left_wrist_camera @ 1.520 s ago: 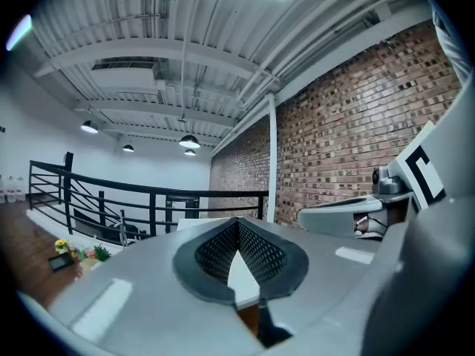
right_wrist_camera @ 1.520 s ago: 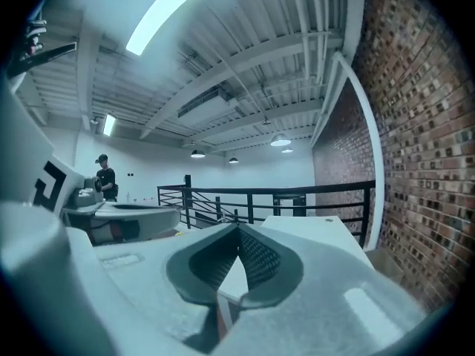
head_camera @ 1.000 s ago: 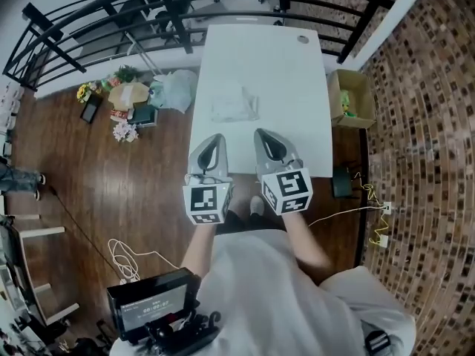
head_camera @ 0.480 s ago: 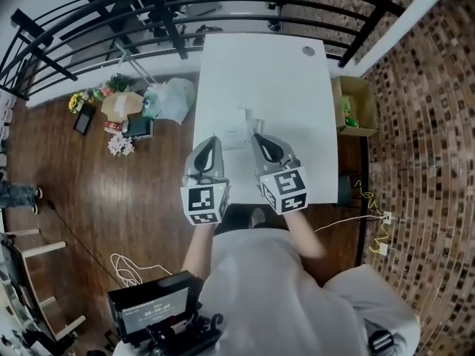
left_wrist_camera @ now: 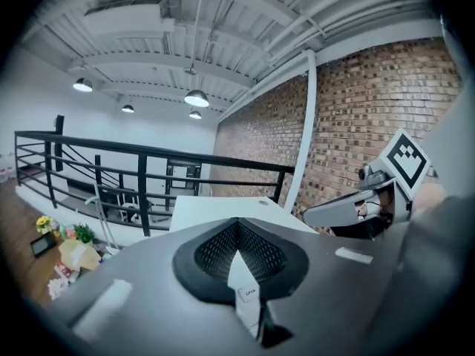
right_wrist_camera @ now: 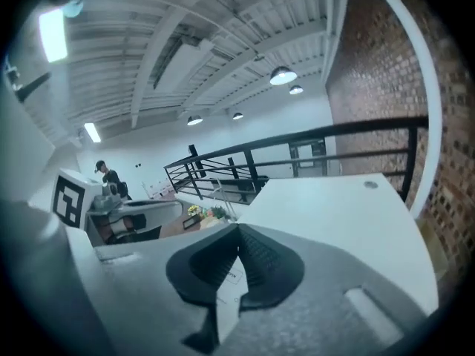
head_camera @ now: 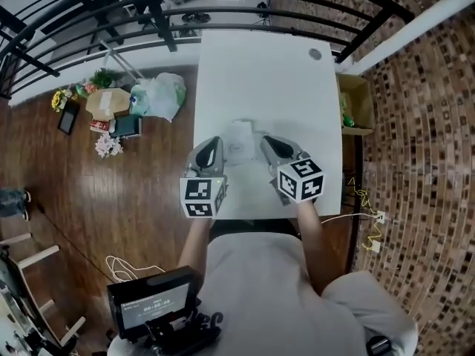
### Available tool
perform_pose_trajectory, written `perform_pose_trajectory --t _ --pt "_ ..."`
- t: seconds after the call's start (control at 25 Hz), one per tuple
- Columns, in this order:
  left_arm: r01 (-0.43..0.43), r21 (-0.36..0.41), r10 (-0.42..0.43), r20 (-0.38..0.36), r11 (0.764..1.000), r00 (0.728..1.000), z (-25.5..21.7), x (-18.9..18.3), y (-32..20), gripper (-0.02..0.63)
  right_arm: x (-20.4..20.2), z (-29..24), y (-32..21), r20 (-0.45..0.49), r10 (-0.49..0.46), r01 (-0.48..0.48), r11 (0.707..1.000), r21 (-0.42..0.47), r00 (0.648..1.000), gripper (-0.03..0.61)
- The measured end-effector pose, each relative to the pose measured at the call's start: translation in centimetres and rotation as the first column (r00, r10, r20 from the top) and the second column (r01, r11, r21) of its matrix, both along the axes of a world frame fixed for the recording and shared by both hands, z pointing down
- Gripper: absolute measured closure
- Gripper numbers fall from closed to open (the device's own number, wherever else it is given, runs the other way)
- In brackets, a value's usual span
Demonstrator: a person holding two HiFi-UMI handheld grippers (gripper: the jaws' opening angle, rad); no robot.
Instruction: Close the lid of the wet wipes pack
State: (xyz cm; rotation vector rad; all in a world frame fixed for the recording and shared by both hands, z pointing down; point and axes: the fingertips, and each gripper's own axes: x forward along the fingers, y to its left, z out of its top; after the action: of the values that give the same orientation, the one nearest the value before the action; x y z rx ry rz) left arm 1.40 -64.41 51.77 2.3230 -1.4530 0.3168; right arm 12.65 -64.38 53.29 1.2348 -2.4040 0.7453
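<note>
Flowers point(head_camera: 107, 145) and bags point(head_camera: 157, 95) are left on the wooden floor point(head_camera: 111, 206) beside the white tabletop point(head_camera: 260, 73), near a black railing point(head_camera: 148, 6).

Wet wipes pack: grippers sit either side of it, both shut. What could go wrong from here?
1. The wet wipes pack lies loose on the white table; a one-sided push from the shut left gripper or right gripper may slide it instead of pressing the lid down.
2. White on white, the lid's edge is hard to make out in the head view, so a press could miss it.
</note>
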Motion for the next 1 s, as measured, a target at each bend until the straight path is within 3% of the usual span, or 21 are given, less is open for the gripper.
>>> perform_pose_trajectory --t 0.08,0.2,0.36,0.44,0.48,0.88,1.0 --pt "-0.022 -0.035 0.022 0.004 0.999 1.000 1.6 0.9 -0.4 0.598 0.8 2.2 -0.8 0.061 0.001 0.005 0.996 -0.085 0.998 0.589" --pt "-0.039 -0.089 0.042 0.029 0.995 0.999 3.5 1.7 -1.1 0.598 0.4 5.3 -2.2 0.150 -0.098 0.123 0.977 -0.172 0.984 0.589" --pt "-0.021 -0.082 0.025 0.045 0.996 0.999 4.5 2.2 -2.5 0.598 0.0 8.8 -4.5 0.227 -0.151 0.212 0.939 -0.272 0.962 0.588" --pt "-0.002 -0.076 0.006 0.052 0.997 0.999 4.9 2.1 -2.9 0.598 0.0 11.1 -5.2 0.203 -0.179 0.241 0.906 -0.348 0.963 0.444" --pt "0.005 -0.084 0.000 0.057 0.996 0.998 5.2 2.0 -2.9 0.598 0.0 12.1 -5.6 0.191 -0.191 0.251 0.893 -0.373 0.963 0.440" --pt "0.018 -0.145 -0.009 0.065 0.989 0.998 7.2 0.8 -2.1 0.598 -1.9 16.2 -7.3 0.254 -0.183 0.290 0.820 -0.494 0.950 0.445" --pt "0.010 -0.151 -0.001 0.061 0.988 0.998 7.4 0.9 -1.7 0.598 -2.3 14.4 -7.4 0.279 -0.192 0.305 0.838 -0.452 0.941 0.488"
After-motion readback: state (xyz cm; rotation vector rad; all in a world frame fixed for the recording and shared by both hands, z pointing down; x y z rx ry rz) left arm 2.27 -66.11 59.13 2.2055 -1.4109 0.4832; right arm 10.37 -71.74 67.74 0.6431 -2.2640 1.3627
